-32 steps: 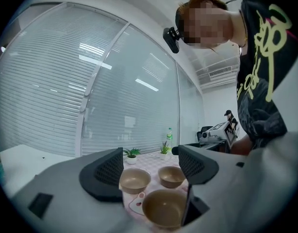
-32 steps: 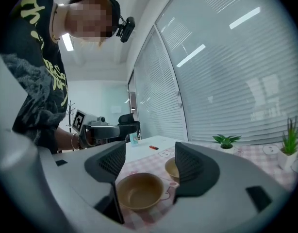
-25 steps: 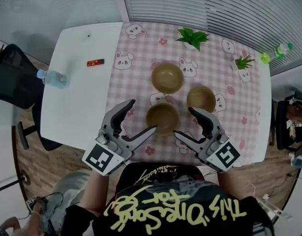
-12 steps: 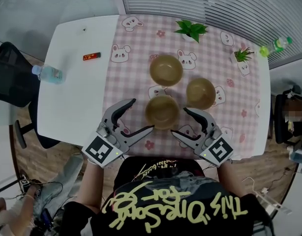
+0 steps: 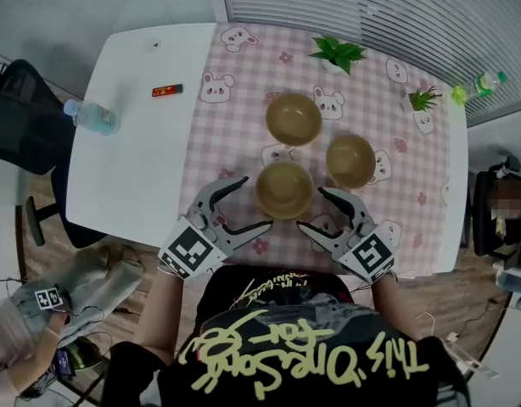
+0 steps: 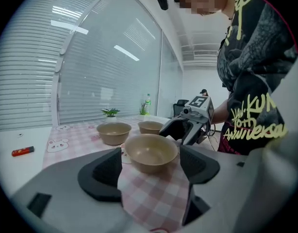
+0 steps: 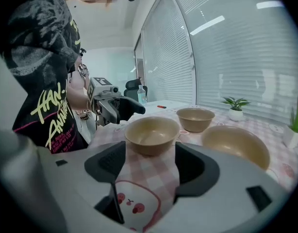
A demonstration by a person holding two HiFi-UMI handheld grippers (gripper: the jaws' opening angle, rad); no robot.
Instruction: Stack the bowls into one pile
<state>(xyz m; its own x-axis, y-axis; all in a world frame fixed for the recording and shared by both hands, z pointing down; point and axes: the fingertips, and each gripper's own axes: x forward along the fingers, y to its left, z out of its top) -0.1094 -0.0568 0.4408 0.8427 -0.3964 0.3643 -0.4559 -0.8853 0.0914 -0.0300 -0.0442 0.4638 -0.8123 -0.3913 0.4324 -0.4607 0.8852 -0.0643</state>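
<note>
Three tan bowls stand apart on the pink checked cloth (image 5: pixel 235 142): the near bowl (image 5: pixel 283 190) (image 6: pixel 151 152) (image 7: pixel 152 134), a far bowl (image 5: pixel 294 118) (image 6: pixel 113 132) (image 7: pixel 195 119) and a right bowl (image 5: pixel 350 160) (image 6: pixel 152 126) (image 7: pixel 235 145). My left gripper (image 5: pixel 244 202) (image 6: pixel 150 168) hovers open just left of the near bowl, nothing between its jaws. On the near bowl's right, my right gripper (image 5: pixel 322 209) (image 7: pixel 150 169) is open and empty too. The near bowl sits just beyond both pairs of fingertips.
Two small potted plants (image 5: pixel 335 56) (image 5: pixel 422 102) stand at the cloth's far edge. A water bottle (image 5: pixel 91 117) and a red bar (image 5: pixel 166 89) lie on the bare white table (image 5: pixel 133 159) at left. A green-capped bottle (image 5: pixel 477 86) is at far right. A black chair (image 5: pixel 23 125) stands left.
Both grippers have edged slightly closer to the table's near edge and stay open on either side of the near bowl. The bowls have not moved.
</note>
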